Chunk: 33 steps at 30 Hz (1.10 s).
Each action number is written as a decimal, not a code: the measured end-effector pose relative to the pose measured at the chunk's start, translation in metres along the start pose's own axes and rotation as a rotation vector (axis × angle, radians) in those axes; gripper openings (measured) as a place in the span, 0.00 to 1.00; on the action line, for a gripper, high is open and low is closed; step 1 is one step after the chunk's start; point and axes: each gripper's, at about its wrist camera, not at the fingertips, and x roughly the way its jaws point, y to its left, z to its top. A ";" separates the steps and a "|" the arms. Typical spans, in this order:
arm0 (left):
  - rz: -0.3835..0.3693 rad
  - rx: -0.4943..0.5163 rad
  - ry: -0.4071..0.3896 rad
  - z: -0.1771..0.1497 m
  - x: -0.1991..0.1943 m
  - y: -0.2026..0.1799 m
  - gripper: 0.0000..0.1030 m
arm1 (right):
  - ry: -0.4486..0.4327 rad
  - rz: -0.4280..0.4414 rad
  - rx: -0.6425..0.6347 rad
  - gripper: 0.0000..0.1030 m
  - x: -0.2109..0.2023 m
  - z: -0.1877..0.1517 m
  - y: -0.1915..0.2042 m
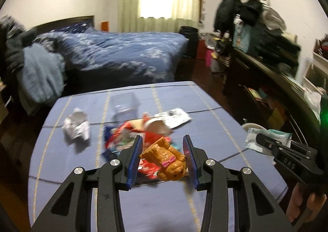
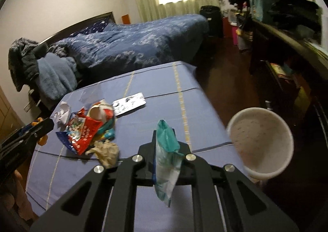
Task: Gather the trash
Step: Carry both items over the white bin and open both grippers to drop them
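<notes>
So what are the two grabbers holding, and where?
The left gripper holds the orange toy dog by its sides. The right gripper is shut on the teal and white wrapper, around its middle.

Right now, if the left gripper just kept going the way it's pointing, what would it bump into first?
Probably the pile of snack wrappers on the table, just beyond the orange toy dog that the left gripper holds. Blur makes depth uncertain.
</notes>
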 end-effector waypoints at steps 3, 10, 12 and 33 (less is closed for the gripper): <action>-0.035 0.047 -0.005 0.006 0.005 -0.025 0.40 | -0.030 -0.048 0.021 0.11 -0.008 -0.002 -0.023; -0.139 0.176 -0.007 0.020 0.031 -0.102 0.40 | -0.066 -0.130 0.096 0.12 -0.016 -0.001 -0.079; -0.174 0.193 0.002 0.022 0.040 -0.119 0.40 | -0.079 -0.156 0.116 0.12 -0.018 0.000 -0.095; -0.385 0.293 0.149 0.023 0.152 -0.263 0.40 | -0.017 -0.301 0.252 0.14 0.033 -0.011 -0.225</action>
